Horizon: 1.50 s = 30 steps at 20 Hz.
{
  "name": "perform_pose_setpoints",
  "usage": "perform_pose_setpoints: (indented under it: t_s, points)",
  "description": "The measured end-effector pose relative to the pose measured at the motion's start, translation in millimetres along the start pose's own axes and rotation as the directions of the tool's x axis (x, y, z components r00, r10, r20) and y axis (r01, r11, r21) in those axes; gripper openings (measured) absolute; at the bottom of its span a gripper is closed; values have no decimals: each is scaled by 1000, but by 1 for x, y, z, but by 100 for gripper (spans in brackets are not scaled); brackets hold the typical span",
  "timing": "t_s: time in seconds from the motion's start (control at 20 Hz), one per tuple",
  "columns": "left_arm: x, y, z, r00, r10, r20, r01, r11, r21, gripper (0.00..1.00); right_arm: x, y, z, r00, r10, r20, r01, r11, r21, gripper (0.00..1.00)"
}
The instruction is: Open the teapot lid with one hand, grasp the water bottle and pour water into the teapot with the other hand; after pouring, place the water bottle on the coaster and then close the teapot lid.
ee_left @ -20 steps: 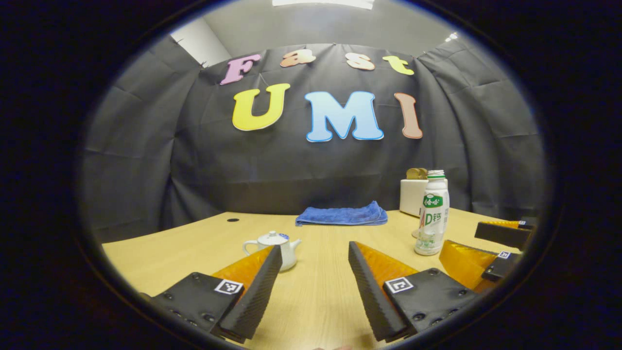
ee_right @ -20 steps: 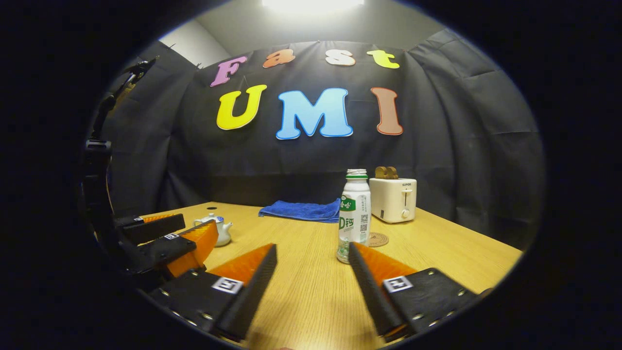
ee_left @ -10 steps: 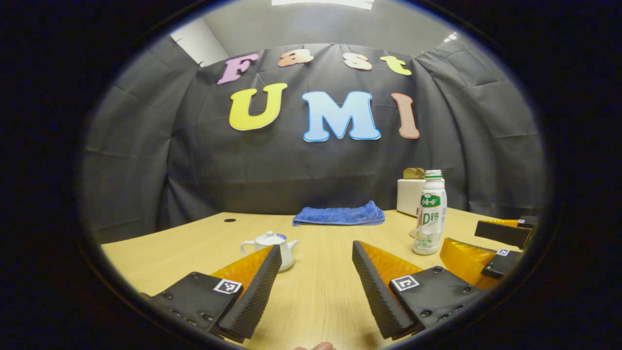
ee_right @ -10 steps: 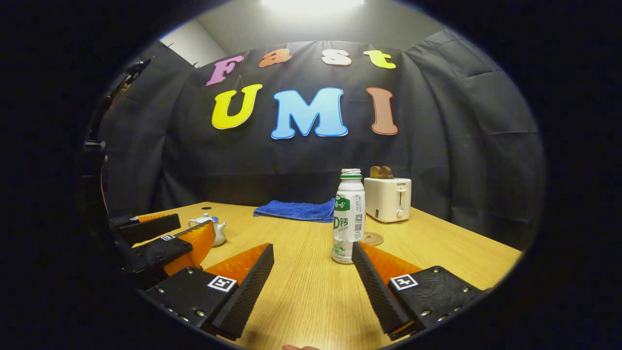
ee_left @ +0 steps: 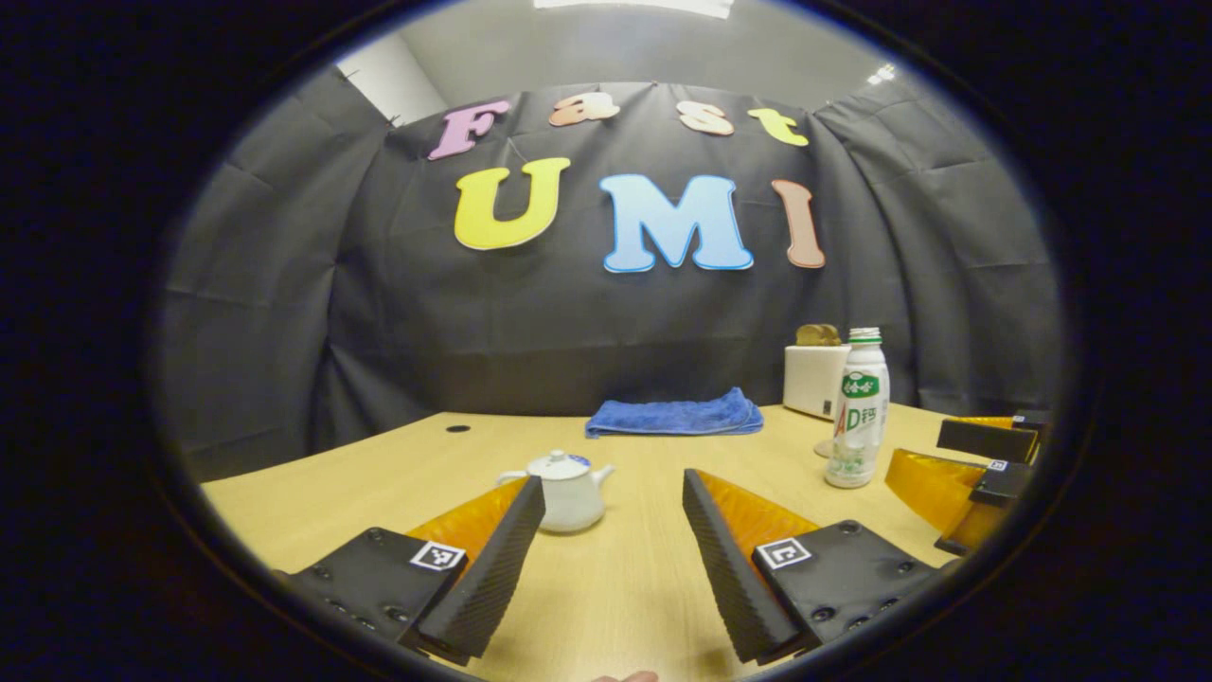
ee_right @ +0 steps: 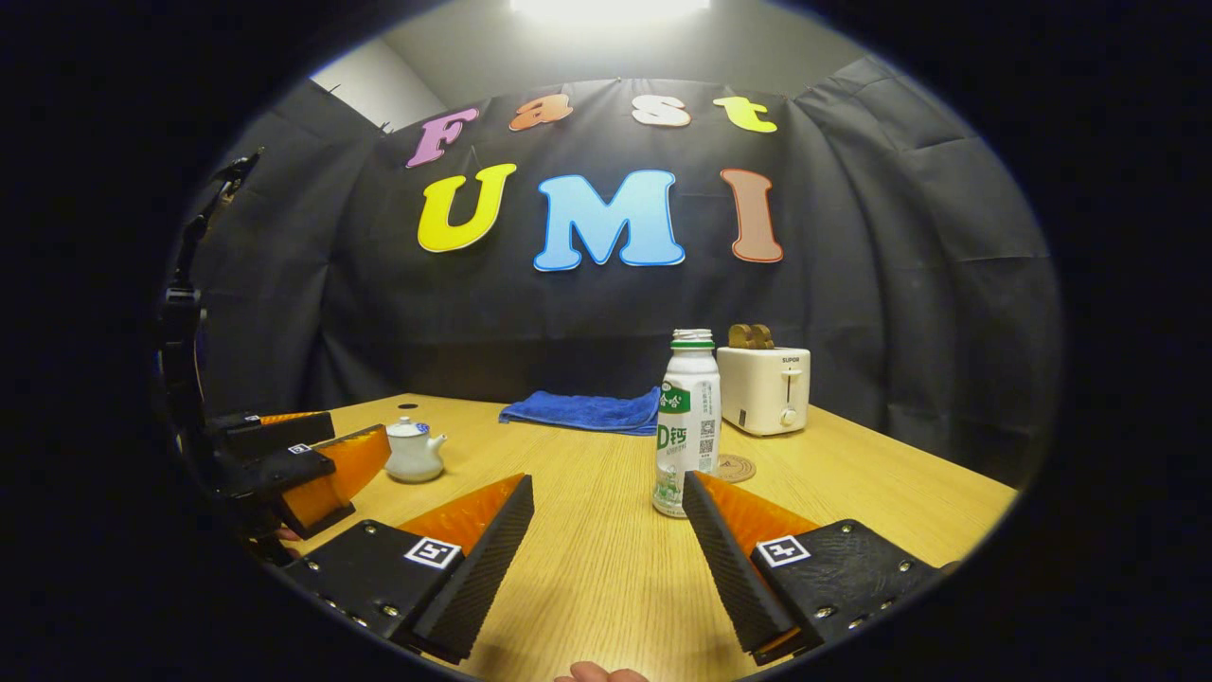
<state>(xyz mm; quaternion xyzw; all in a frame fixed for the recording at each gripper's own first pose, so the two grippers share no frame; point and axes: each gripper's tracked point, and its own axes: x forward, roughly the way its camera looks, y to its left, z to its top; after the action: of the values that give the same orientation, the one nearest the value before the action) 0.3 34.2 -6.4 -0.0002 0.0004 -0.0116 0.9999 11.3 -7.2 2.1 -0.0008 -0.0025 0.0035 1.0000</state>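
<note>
Tongs are held wide apart on both sides, and nothing is gripped. The left gripper (ee_left: 614, 493) is held low over the tabletop (ee_left: 625, 587), with the teapot (ee_left: 566, 491) just past its fingers; the lid (ee_left: 559, 465) is seen sitting on the pot. The right gripper (ee_right: 608, 493) is pointed at the water bottle (ee_right: 687, 422), which is stood upright near the middle of the tabletop. The coaster (ee_right: 735, 467) is laid just behind the bottle. A blue towel (ee_right: 587, 411) and a toaster (ee_right: 765, 389) are placed by the far edge.
</note>
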Motion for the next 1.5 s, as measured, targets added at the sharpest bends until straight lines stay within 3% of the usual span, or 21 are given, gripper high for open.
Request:
perform_pose_setpoints:
  t_s: [0.2, 0.75, 1.05, 1.1, 1.35, 1.5]
  points:
    - [22, 32, -2, 997, 70, -10, -70, 998, 0, 100, 1, -1, 0, 1000, -3, 1, 3, 1000, 0, 98]
    - [136, 67, -25, 990, 61, -128, -61, 998, 4, 100, 11, -4, 0, 1000, -6, -3, 6, 1000, 1, 98]
    - [154, 80, -33, 981, 87, -176, -89, 996, -2, 99, 11, -3, 0, 1000, 0, -2, 0, 1000, 1, 98]
    - [156, 81, -37, 976, 87, -201, -88, 996, 5, 93, 11, -3, 0, 1000, 0, -3, 0, 1000, 1, 98]
    - [155, 76, -38, 973, 84, -216, -82, 996, 21, 84, 10, -3, 0, 1000, 0, -3, 0, 1000, 0, 98]
    - [160, 85, -29, 980, 129, -154, -121, 991, 62, 60, 11, -3, 0, 1000, -1, -1, 1, 1000, 0, 98]
